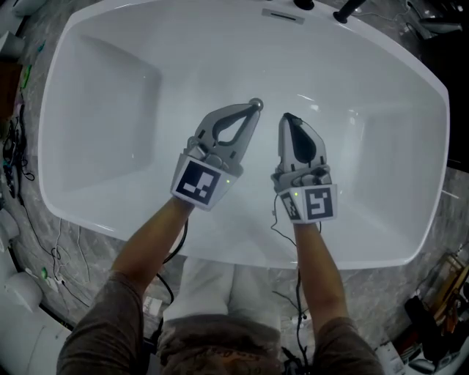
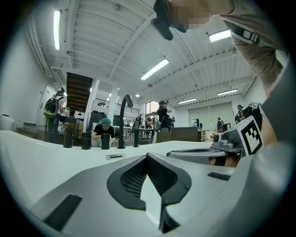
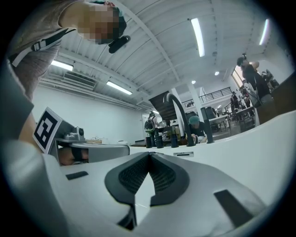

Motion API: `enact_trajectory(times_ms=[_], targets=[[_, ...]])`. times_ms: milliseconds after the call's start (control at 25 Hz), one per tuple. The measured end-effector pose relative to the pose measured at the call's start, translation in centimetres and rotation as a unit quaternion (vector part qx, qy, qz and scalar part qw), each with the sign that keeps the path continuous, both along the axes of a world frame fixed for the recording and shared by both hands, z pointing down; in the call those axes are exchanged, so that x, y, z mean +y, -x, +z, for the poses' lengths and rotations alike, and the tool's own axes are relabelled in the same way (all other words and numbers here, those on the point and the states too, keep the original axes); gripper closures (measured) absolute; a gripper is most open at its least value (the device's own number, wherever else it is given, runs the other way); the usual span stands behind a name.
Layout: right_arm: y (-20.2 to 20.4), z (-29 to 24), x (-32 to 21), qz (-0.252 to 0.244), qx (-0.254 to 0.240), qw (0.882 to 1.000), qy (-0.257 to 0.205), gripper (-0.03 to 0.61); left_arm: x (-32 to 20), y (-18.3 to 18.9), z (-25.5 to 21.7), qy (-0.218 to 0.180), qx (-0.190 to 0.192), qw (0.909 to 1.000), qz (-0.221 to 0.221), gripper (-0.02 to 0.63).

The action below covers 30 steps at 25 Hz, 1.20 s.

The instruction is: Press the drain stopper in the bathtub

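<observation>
The white bathtub (image 1: 110, 110) fills the head view. A small round grey drain stopper (image 1: 256, 104) shows on the tub floor, right at the tip of my left gripper (image 1: 251, 110); I cannot tell whether they touch. That gripper is shut with nothing in it. My right gripper (image 1: 286, 117) hangs just to the right, also shut and empty. In the left gripper view the left gripper (image 2: 147, 155) has its jaws meeting at the tip, aimed at the far tub rim (image 2: 55, 143). The right gripper (image 3: 149, 153) looks the same in its own view. The stopper is hidden in both gripper views.
A black faucet (image 2: 124, 120) and several dark fittings (image 2: 85, 140) stand on the far rim beside an overflow plate (image 1: 282, 15). Grey marble surround (image 1: 88, 249) borders the tub, with cables (image 1: 15, 154) at the left. People stand in the hall beyond.
</observation>
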State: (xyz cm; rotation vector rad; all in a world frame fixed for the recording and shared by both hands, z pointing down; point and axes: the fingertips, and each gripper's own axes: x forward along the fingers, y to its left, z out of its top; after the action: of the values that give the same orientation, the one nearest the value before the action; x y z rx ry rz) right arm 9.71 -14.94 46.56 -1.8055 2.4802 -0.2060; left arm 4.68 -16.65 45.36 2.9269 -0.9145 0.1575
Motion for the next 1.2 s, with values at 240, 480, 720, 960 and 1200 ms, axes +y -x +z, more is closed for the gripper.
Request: enact_trajectory(times_ms=[240,480,720,960,1200], targets=[[-0.5,2.6,-1.0,-0.009,-0.002,1.000,0.003,0.580,-0.9,-0.5,2.7,0.004,-0.002,1.0000,-0.001,0.613],[-0.4,5.5,-2.3,-0.022,-0.001,1.000,0.007,0.580,-2.4,-0.7,5.4,0.010,-0.001,0.9999,-0.010,0.614],[0.5,8.4,-4.1,-0.035,-0.003,0.999,0.009,0.580,-4.0,-0.5,8.4,0.006,-0.002,0.9999,-0.012,0.613],[1.4,10.4,-5.6,-0.044,0.004,0.999,0.000,0.580,-4.9,0.0,11.0,0.002,-0.011,0.9999,-0.007,0.613],[1.4,14.5,-7.0,-0.049,-0.004,0.999,0.011,0.580,-6.1,-0.1,14.8,0.005,-0.016,0.9998,-0.011,0.613]])
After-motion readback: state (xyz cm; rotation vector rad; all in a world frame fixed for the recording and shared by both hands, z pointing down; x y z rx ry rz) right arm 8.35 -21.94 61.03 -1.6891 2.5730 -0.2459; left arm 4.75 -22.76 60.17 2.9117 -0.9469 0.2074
